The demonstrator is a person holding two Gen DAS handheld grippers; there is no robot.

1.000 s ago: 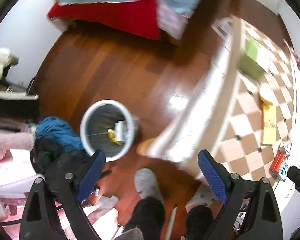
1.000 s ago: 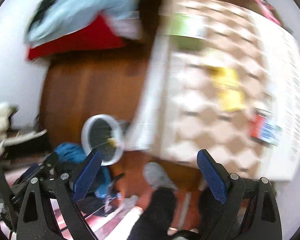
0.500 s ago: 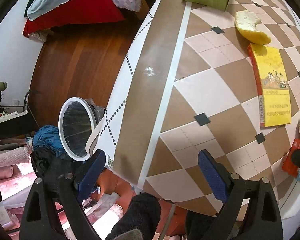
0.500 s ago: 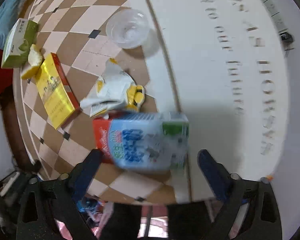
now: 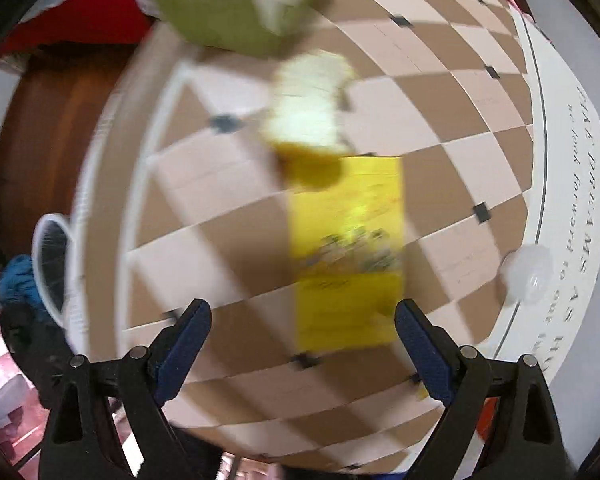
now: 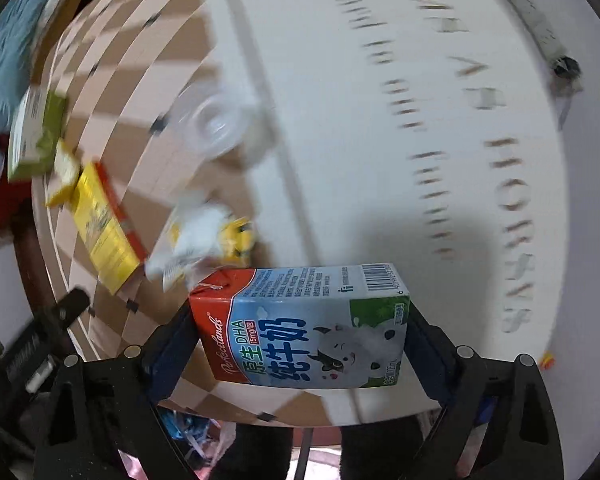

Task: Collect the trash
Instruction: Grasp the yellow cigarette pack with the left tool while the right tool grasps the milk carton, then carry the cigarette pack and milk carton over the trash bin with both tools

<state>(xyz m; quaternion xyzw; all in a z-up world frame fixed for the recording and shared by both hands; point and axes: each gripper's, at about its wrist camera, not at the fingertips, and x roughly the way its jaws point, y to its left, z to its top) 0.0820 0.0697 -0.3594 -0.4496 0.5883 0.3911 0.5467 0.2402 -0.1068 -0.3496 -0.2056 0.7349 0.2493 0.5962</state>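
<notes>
My right gripper (image 6: 300, 336) is shut on a blue, red and white milk carton (image 6: 300, 328), held lengthwise between its fingers above the table's near edge. My left gripper (image 5: 302, 344) is open and empty, just above a flat yellow box (image 5: 346, 256) on the checkered tablecloth (image 5: 220, 200). A piece of yellow-crusted bread (image 5: 308, 116) and a green box (image 5: 236, 8) lie beyond it. A crumpled white and yellow wrapper (image 6: 204, 236) and a clear plastic cup (image 6: 216, 124) lie beyond the carton. The white-rimmed trash bin (image 5: 50, 268) stands on the floor at the left.
The table's left edge drops to a wooden floor (image 5: 32, 128). Blue clothing (image 5: 16, 288) lies beside the bin. A white cloth with grey lettering (image 6: 460, 120) covers the table's right part. The left gripper's body shows in the right wrist view (image 6: 40, 340).
Both grippers have moved from over the floor and bin to over the table. The right gripper has closed on the milk carton. The left gripper has moved over the yellow box, still open.
</notes>
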